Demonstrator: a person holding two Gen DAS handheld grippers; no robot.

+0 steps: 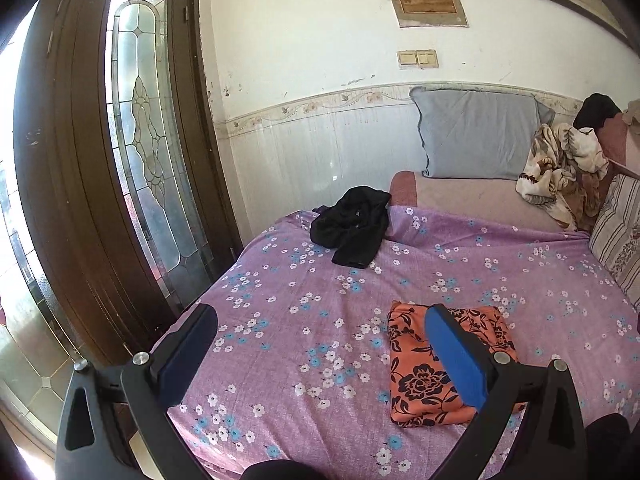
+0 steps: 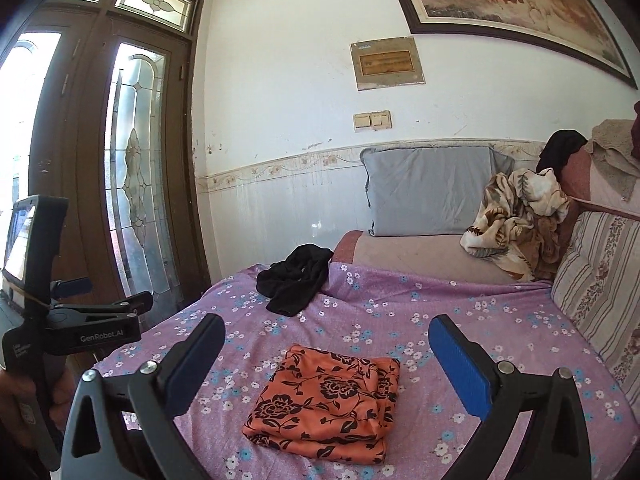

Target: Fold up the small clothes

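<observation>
A: Bed (image 2: 500, 320) under a purple sheet printed with small white and blue flowers, filling the near and middle ground. Folded orange garment (image 2: 328, 404) with a black flower print, flat on the sheet near the front edge. Crumpled black garment (image 2: 296, 284), unfolded, at the far left of the sheet, well apart from the orange one.

B: Far end?

A: Grey pillow (image 2: 432, 192) upright against the tiled lower wall; patterned blanket (image 2: 516, 220) bunched to its right; striped cushion (image 2: 600, 280) along the right edge. White wall above, with a double switch plate (image 2: 372, 120), a small framed panel (image 2: 387, 63) and a large framed painting (image 2: 500, 4). Brown door (image 1: 80, 160) with leaded glass at left.

B: Jaws?

A: Right gripper (image 2: 326, 360) spread wide, nothing pinched, the orange garment below and between the two pads, untouched. Left gripper (image 1: 320, 344) likewise spread and empty, over bare sheet, the orange garment partly behind its right pad.

B: Hidden or unclear?

A: Painting cut off at top and right. Dark item (image 2: 560, 148) on the far right headboard: kind not distinguishable. Daylight through the glass overexposed. Left gripper seen side-on at the left edge of the right wrist view, its holding hand (image 2: 16, 408) mostly cut off. Near bed edge behind the gripper frames.
</observation>
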